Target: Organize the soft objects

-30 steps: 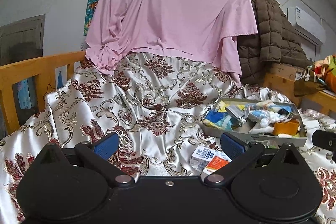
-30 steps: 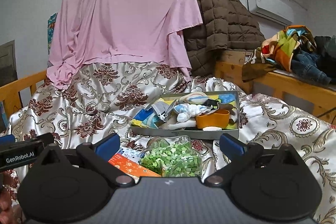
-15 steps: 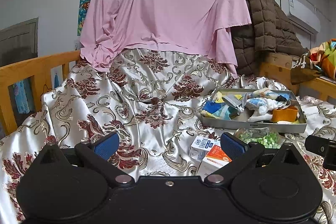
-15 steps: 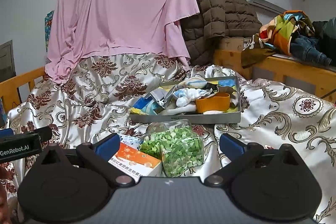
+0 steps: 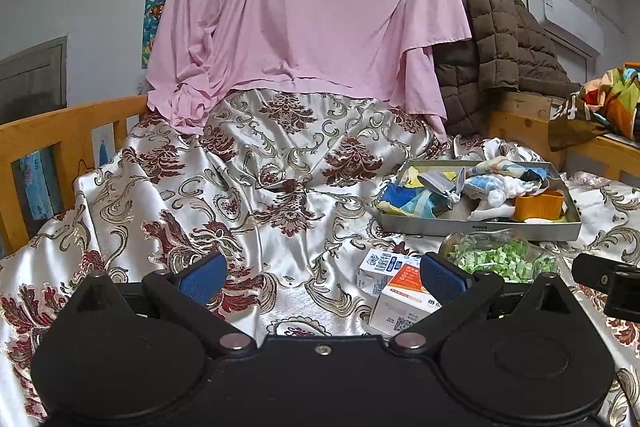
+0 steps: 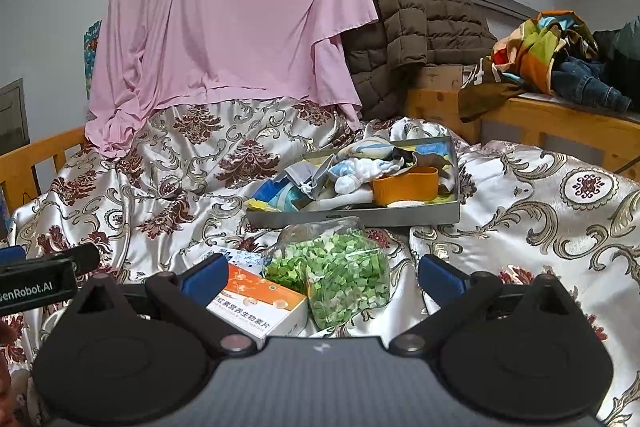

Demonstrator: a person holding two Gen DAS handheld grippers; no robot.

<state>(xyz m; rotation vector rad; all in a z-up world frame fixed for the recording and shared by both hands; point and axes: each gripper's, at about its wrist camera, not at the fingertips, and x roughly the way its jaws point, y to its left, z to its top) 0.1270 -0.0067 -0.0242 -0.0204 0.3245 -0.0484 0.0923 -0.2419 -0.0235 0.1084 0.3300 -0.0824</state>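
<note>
The left gripper (image 5: 322, 273) hangs over the satin cover (image 5: 248, 195) with its blue pads (image 5: 202, 277) spread wide and nothing between them; the cover below it is bare, and the boxes lie off by its right finger. The right gripper (image 6: 320, 273) is likewise released, jaws wide apart, empty; it points at the bag (image 6: 332, 267) of green bits, which lies on the cover just ahead of it, between the fingers in this view but not touched by either.

The soft things sit in a grey tray (image 6: 352, 217) beyond the bag, near the middle of the bed; in it lie a pale blue and white plush (image 6: 360, 173), a grey pouch (image 6: 304, 175), blue and yellow cloth (image 6: 276, 195) at the left end, and an orange band (image 6: 404, 185) at the right front corner; the cloth spills a little over the tray's left rim. The bag touches or nearly touches the tray's front wall; which, the views do not settle.

An orange-and-white box (image 6: 258, 301) lies left of the bag, touching it; a white carton (image 5: 378, 265) lies just behind that box. A pink sheet (image 6: 232, 27) hangs at the back over the cover; a brown quilted coat (image 6: 408, 19) is heaped to its right; a pile of bright clothes (image 6: 540, 51) rests on a wooden ledge (image 6: 560, 123) at far right; a wooden rail (image 5: 60, 131) bounds the bed at left. The left gripper's body shows at the left edge of the right view.
</note>
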